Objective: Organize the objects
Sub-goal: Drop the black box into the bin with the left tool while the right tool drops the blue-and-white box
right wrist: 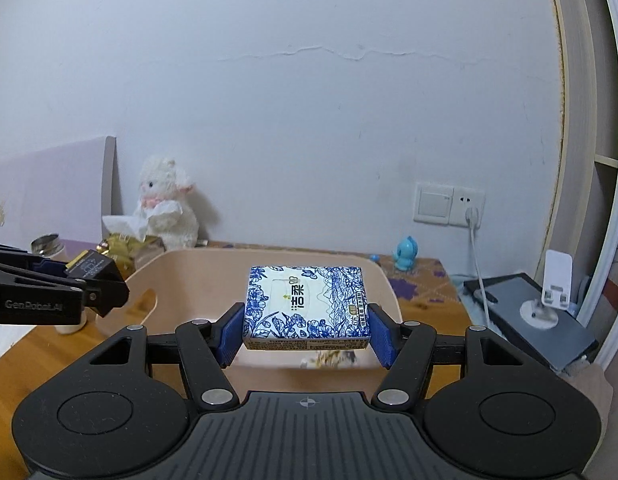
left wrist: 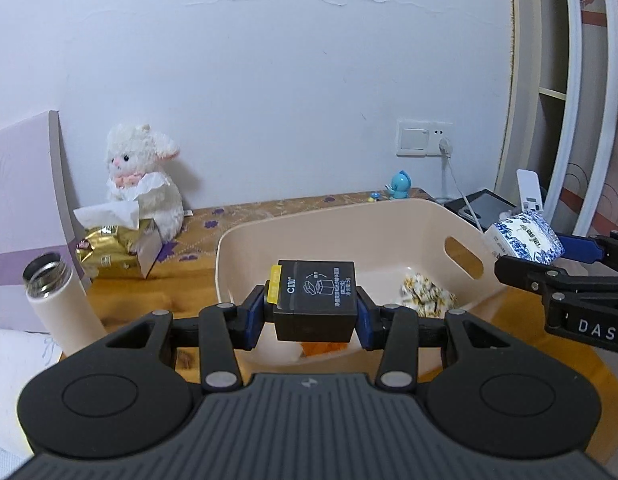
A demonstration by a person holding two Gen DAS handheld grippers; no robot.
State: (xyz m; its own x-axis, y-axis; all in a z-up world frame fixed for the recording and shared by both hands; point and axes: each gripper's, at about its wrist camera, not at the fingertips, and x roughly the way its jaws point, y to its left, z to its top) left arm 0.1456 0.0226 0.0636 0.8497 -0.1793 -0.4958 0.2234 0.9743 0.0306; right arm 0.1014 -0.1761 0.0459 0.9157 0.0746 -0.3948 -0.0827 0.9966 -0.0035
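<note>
1. The left gripper (left wrist: 315,312) is clamping a small black box (left wrist: 315,300) between its blue pads, with a yellow tab showing on the box's left edge; the box is hanging above the near rim of the cream plastic basket (left wrist: 389,216)
2. The right gripper (right wrist: 307,330) is pinching a blue-and-white tissue pack (right wrist: 307,306) by its two short ends, holding it level over the same basket (right wrist: 269,258), probably so it can drop flat inside
3. Inside the basket, a small patterned packet (left wrist: 427,294) is lying on the floor towards the right, and something orange is peeking out below the black box, too hidden to name
4. The basket is sitting on a wooden table (left wrist: 149,296) with both grippers approaching from opposite sides, seemingly to collect loose items in one place
5. Still out on the table, an open white flask (left wrist: 57,300), a gold tissue packet (left wrist: 113,252), a white plush lamb (left wrist: 145,184) and a small blue toy (left wrist: 401,185) are standing apart from the basket, so the tidying looks partway done
</note>
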